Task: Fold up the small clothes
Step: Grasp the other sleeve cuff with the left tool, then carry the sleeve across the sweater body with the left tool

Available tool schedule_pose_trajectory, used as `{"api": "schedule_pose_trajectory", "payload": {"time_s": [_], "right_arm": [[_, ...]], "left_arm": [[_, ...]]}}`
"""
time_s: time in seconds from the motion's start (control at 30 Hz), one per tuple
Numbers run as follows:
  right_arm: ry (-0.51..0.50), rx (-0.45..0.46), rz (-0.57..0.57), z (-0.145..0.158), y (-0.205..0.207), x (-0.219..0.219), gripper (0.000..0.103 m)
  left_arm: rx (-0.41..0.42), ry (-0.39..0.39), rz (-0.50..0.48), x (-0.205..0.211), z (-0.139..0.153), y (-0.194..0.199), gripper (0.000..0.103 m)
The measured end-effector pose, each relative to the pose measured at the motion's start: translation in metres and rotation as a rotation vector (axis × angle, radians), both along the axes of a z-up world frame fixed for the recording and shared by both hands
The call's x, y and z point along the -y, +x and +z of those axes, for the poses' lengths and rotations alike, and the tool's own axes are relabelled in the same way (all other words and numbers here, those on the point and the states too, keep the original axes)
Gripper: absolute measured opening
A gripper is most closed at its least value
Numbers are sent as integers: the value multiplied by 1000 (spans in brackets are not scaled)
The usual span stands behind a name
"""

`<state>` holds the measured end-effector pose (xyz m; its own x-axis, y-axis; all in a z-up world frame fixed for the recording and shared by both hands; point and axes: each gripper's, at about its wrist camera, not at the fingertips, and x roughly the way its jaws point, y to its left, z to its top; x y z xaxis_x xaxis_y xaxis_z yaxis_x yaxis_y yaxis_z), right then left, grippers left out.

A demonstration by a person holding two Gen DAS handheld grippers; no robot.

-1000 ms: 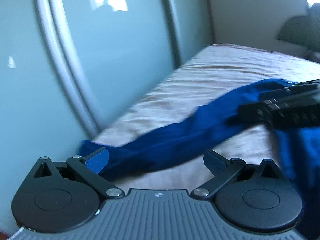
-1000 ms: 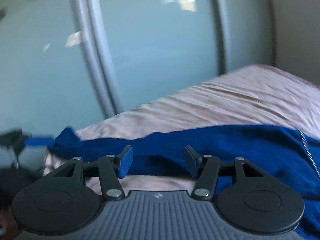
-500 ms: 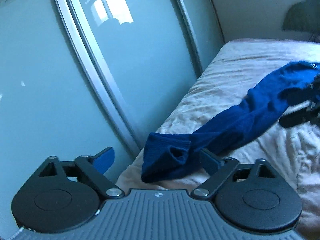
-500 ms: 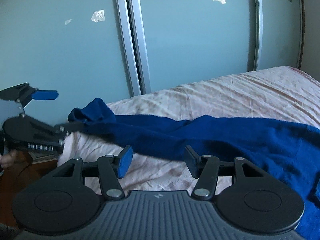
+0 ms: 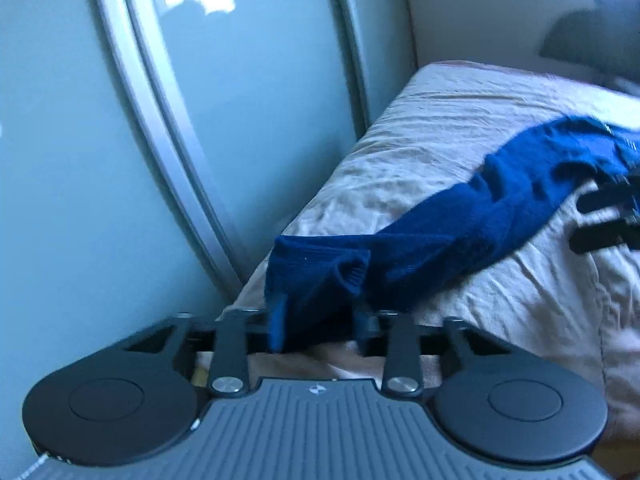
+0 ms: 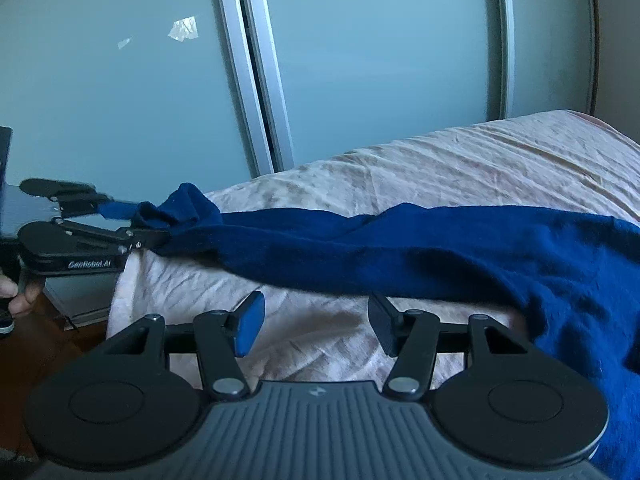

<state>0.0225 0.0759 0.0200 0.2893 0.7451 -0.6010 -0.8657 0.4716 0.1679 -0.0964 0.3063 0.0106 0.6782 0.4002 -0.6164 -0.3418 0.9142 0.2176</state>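
So we've got a dark blue knit garment (image 6: 400, 248) stretched out across the bed (image 6: 440, 160), running from the left edge of the mattress all the way off the right side of the right wrist view. It looks like a sleeve end or cuff (image 5: 320, 272) at the far left, bunched up right at the corner of the bed.

Our left tongs (image 5: 320, 326) have just been closing, and the cuff sits right between them. In the left wrist view the blue fabric fills the gap at lower centre, and both pads look pressed into it, so we're pinching the cuff. The right wrist view shows the same thing from the side: the left tongs (image 6: 136, 222) come in from the left edge, clamped on the bunched end. A bit of a hand (image 6: 16, 292) shows under them at the far left.

Our right tongs (image 6: 316, 322) are spread about halfway, nothing between them. They hover over the pinkish sheet at lower centre, just below the lower edge of the garment, not touching it as far as we can tell.

Behind the bed, pale green sliding wardrobe doors (image 6: 360, 60) fill the upper part of both views. The left wrist view is somewhat blurred.
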Motion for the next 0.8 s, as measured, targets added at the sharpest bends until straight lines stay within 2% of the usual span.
{"api": "schedule_pose_trajectory", "payload": {"time_s": [0.03, 0.07, 0.27, 0.4, 0.47, 0.53, 0.67, 0.8], "right_arm": [[2, -2, -4, 0, 0, 1, 57], [5, -4, -6, 0, 0, 3, 57], [15, -10, -27, 1, 4, 12, 57], [23, -13, -51, 2, 7, 23, 59], [32, -11, -66, 3, 9, 30, 70], [44, -5, -85, 4, 11, 39, 70], [52, -6, -138, 7, 20, 58, 70], [78, -13, -207, 12, 32, 83, 71]], "left_arm": [[5, -21, 18, -3, 1, 0, 12], [19, -41, 40, -5, 3, -1, 8], [144, -209, 148, -24, 26, -9, 4], [261, -236, 291, -43, 50, -20, 3], [314, -227, 352, -49, 61, -26, 3], [364, -213, 394, -50, 70, -32, 3], [434, -184, 393, -32, 85, -30, 3], [462, -203, 279, -2, 98, -9, 2]]}}
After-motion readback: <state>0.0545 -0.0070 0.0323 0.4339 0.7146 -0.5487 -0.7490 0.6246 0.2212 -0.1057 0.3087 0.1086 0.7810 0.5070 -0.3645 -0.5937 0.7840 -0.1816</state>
